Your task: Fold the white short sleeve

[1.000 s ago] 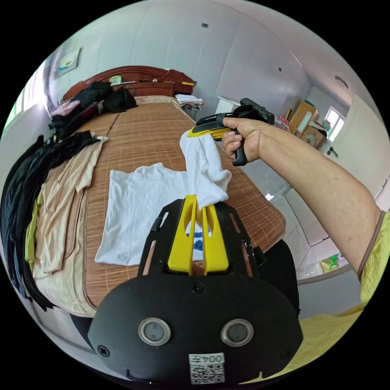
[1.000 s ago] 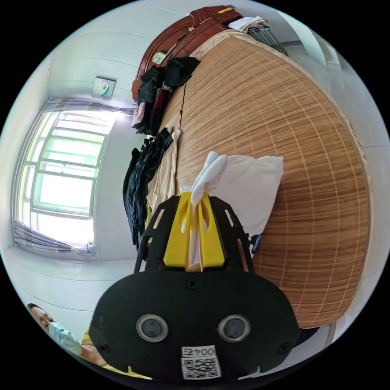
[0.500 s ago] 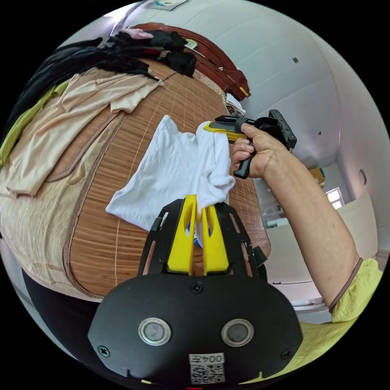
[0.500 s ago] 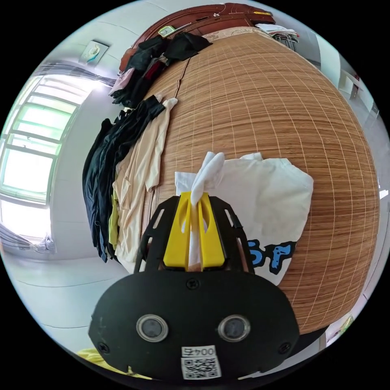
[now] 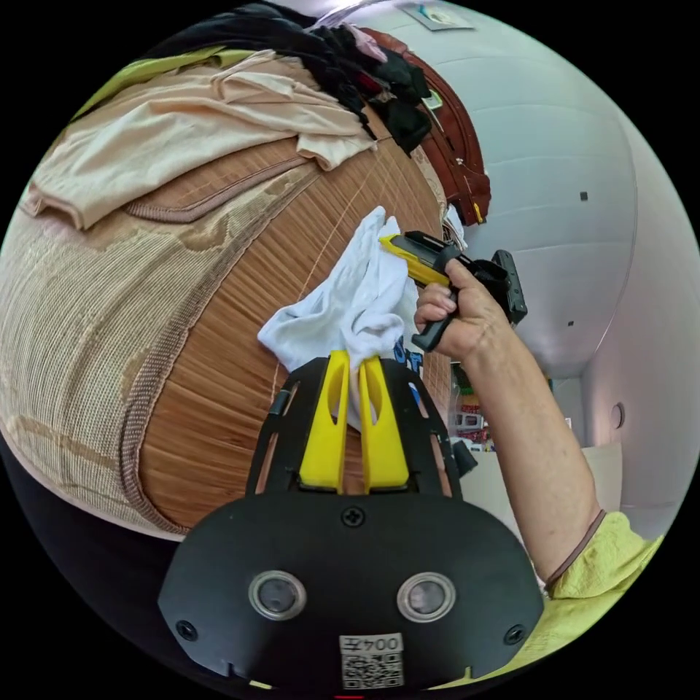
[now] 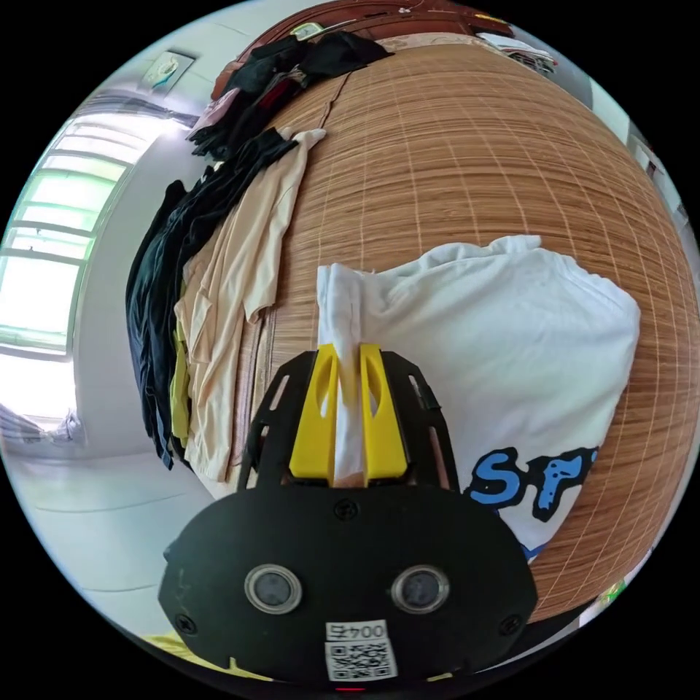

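Left claw (image 5: 352, 361) clamping white shirt (image 6: 496, 350) edge; right claw (image 6: 348, 354) gripping bunched hem, probably fully; shirt lying beyond on bamboo mat (image 6: 474, 146).

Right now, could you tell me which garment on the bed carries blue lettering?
The white short sleeve, clamped in both hand-held grippers; the beige garments and dark clothes show none.

Shirt (image 6: 496, 343) lies on the mat (image 6: 474, 160), clothes pile (image 6: 219, 240) beside it.
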Motion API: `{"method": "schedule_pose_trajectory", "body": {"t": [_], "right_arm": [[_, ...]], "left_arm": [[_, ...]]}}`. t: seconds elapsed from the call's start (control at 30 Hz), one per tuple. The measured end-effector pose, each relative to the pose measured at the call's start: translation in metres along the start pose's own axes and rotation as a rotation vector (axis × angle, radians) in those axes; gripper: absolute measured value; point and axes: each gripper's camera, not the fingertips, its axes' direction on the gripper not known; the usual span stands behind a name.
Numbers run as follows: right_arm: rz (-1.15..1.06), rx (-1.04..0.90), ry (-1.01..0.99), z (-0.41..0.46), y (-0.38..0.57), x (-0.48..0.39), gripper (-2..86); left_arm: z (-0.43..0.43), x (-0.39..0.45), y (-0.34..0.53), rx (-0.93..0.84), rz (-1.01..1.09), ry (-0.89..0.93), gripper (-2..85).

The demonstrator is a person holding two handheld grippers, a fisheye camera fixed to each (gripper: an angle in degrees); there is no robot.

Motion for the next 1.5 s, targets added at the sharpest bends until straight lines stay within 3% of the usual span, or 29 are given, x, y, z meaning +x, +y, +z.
{"method": "schedule_pose_trajectory", "body": {"t": [0.2, 0.4, 0.57, 0.73, 1.0, 1.3, 1.5], "right_arm": [[-0.155, 0.078, -0.123, -0.106, 0.03, -0.025, 7.7], [-0.377, 0.104, 0.066, -0.233, 0.155, -0.011, 7.7], [-0.4, 0.131, 0.193, -0.295, 0.269, 0.009, 9.1], [-0.508, 0.24, 0.308, -0.339, 0.347, -0.026, 9.8], [-0.517, 0.247, 0.381, -0.389, 0.369, -0.066, 8.4], [-0.405, 0.219, 0.307, -0.446, 0.36, -0.089, 3.6], [-0.502, 0.236, 0.484, -0.497, 0.371, -0.129, 0.4]], "left_arm": [[-0.02, -0.002, -0.021, -0.013, -0.047, 0.038, 2.1], [-0.036, 0.02, -0.022, 0.008, 0.017, 0.01, 1.9], [-0.049, 0.066, -0.005, 0.074, 0.168, -0.083, 1.5], [-0.044, 0.067, 0.007, 0.076, 0.095, -0.096, 1.3], [-0.015, 0.077, 0.034, 0.072, 0.128, -0.177, 1.3], [0.03, 0.073, 0.071, 0.064, 0.117, -0.202, 1.2], [0.077, 0.063, 0.114, 0.016, 0.097, -0.244, 1.0]]}}
